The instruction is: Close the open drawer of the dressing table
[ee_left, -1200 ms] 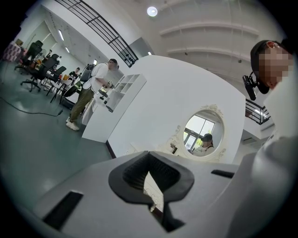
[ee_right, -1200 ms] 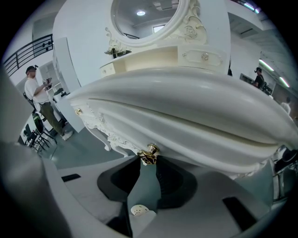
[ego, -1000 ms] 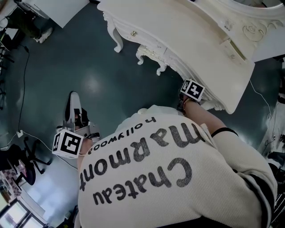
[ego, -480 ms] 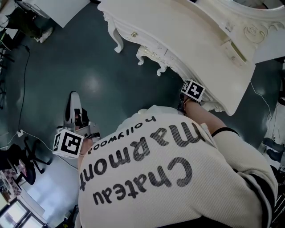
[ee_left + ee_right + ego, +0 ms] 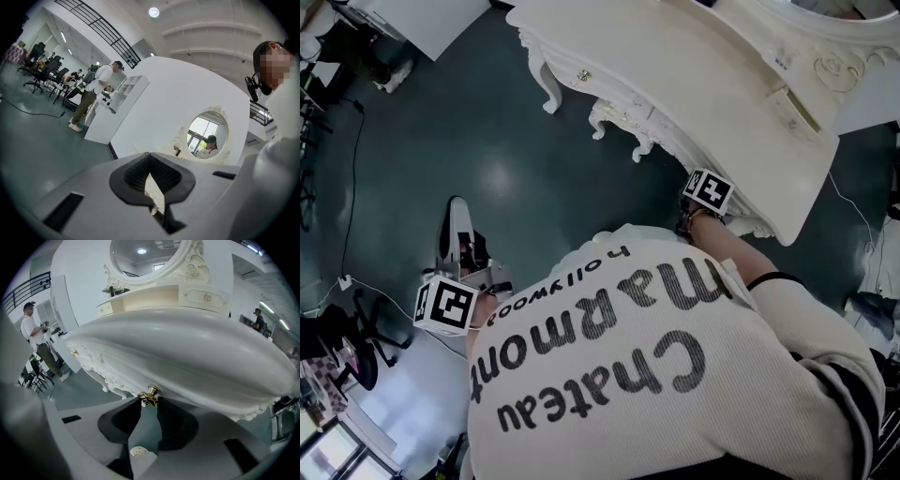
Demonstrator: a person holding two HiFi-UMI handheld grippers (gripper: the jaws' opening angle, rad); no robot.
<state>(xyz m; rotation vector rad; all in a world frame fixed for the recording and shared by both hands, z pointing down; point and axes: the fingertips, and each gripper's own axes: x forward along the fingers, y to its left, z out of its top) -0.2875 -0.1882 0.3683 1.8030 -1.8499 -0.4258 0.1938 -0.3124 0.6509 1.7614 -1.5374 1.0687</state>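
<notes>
While the right gripper (image 5: 150, 402) clamps the gold knob (image 5: 150, 393) between its jaw tips | knob sits on drawer (image 5: 197, 397) front, under the table (image 5: 675, 66) front edge near its right end | left gripper (image 5: 150, 155) jaws together, empty, over floor (image 5: 487, 141), well apart from table
</notes>
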